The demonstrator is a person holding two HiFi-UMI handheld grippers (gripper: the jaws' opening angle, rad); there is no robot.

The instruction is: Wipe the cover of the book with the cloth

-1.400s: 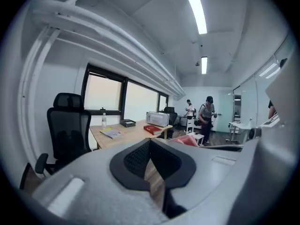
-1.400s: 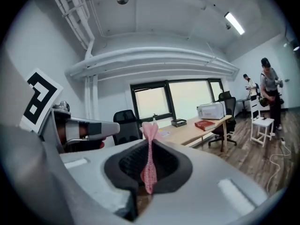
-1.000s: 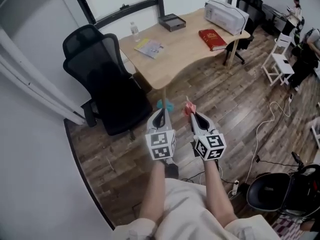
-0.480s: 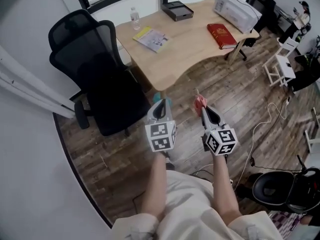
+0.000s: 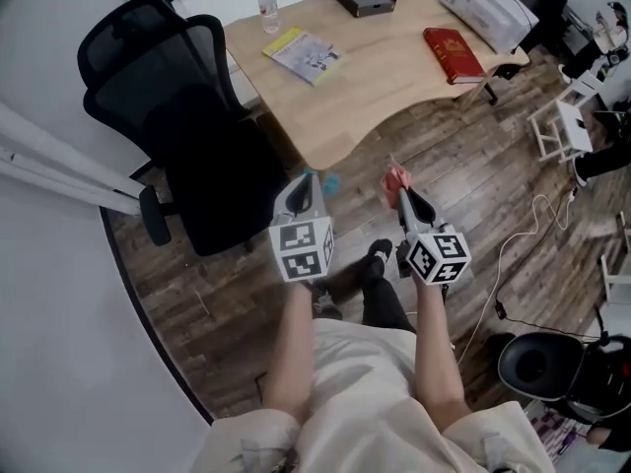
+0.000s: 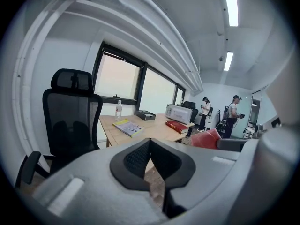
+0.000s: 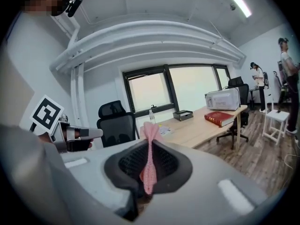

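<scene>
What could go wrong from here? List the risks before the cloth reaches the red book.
The cloth is only a thin fold pinched in the right gripper; wiping pressure could pull it free. The red book lies near the table's edge, unheld, so it may slide off. Loose cable on the floor might snag a foot.

Desk [image 5: 380, 62], book [image 5: 455, 54] nearer (foot [image 5: 374, 258] forward)
</scene>
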